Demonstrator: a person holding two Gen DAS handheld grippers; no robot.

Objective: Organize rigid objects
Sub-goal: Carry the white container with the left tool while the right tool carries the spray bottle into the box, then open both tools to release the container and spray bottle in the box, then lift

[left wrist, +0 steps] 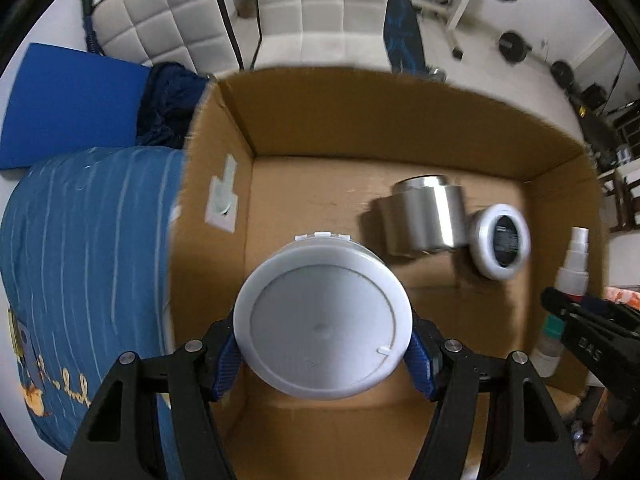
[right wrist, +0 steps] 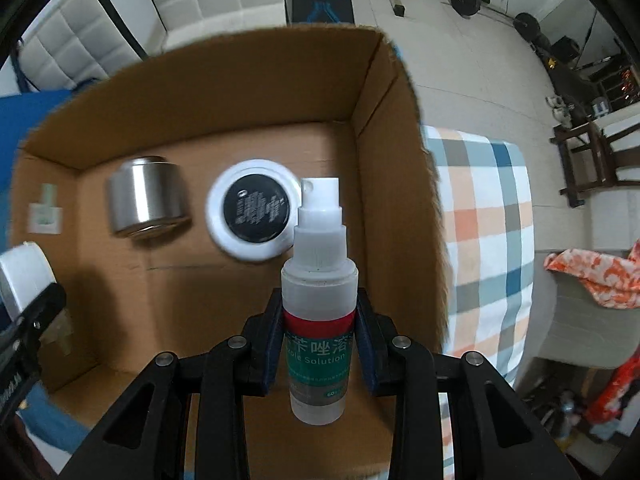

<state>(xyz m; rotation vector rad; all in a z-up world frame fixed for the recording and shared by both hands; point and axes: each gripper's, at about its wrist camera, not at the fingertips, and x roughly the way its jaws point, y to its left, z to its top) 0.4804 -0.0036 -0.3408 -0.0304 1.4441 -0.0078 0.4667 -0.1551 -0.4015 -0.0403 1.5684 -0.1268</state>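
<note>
Cardboard box [left wrist: 360, 128] is below both my grippers. My left gripper [left wrist: 324, 356] clamps a white round container [left wrist: 324, 320] above its floor; my right gripper [right wrist: 318, 344] grips a spray bottle [right wrist: 318, 280]. Inside lie a steel cup [right wrist: 148, 198] and a white jar [right wrist: 254, 210], side by side.

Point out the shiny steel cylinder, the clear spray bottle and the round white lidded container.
Shiny steel cylinder [right wrist: 148, 200], right wrist view, on its curved side.
Clear spray bottle [right wrist: 319, 280], right wrist view, on its shoulder.
Round white lidded container [left wrist: 322, 320], left wrist view, on its lid.
</note>
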